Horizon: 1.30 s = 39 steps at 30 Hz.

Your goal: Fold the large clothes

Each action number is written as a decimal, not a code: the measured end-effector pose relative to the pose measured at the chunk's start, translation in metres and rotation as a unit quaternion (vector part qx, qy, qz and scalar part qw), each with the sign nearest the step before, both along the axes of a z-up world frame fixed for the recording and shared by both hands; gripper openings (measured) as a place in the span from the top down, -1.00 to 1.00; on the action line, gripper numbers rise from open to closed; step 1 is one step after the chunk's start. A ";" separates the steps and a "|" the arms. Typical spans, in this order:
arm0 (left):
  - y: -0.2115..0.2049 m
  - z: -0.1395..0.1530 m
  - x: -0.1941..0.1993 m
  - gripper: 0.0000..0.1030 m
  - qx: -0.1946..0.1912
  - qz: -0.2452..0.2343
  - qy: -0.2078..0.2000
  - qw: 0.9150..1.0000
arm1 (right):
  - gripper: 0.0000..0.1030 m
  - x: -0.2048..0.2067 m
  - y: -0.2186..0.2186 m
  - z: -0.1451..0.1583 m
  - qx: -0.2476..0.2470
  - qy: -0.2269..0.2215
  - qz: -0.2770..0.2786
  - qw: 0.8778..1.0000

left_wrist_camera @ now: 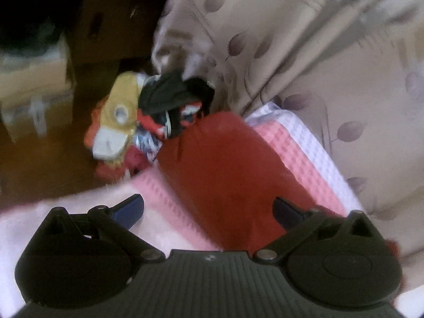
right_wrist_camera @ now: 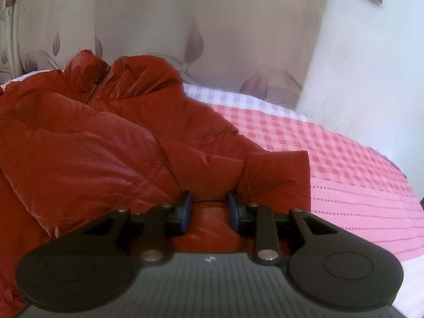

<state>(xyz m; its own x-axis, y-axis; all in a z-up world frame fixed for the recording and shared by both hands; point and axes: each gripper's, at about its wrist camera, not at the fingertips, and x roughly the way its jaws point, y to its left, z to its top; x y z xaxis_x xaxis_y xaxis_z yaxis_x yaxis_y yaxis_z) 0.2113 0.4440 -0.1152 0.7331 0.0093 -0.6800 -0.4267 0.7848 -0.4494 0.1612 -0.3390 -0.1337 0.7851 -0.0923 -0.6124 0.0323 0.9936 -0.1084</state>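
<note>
the left gripper [left_wrist_camera: 209, 209] stands wide with nothing between its fingers, hanging over the lower part of the red puffer jacket [left_wrist_camera: 225, 164], which lies on the pink checked bedspread [left_wrist_camera: 169, 196]. beyond the bed's edge a heap of mixed clothes [left_wrist_camera: 148, 114] sits on the floor by the leaf-patterned curtain [left_wrist_camera: 265, 39]. the right gripper [right_wrist_camera: 210, 208] is narrowed on a fold of the jacket [right_wrist_camera: 92, 137] near its cuff [right_wrist_camera: 278, 175], pads pressing the fabric.
</note>
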 end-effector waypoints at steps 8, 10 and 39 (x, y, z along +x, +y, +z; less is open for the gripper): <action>-0.038 0.027 -0.009 0.94 0.057 -0.010 -0.080 0.995 | 0.43 -0.001 0.004 0.000 -0.020 -0.004 -0.002 1.000; -0.057 0.056 -0.022 0.94 0.067 -0.023 -0.130 0.989 | 0.42 -0.001 0.003 0.001 -0.018 -0.005 -0.003 1.000; -0.454 0.084 -0.121 -1.00 0.171 -0.421 -0.278 0.846 | 0.18 -0.042 -0.027 0.048 0.120 -0.116 0.004 0.986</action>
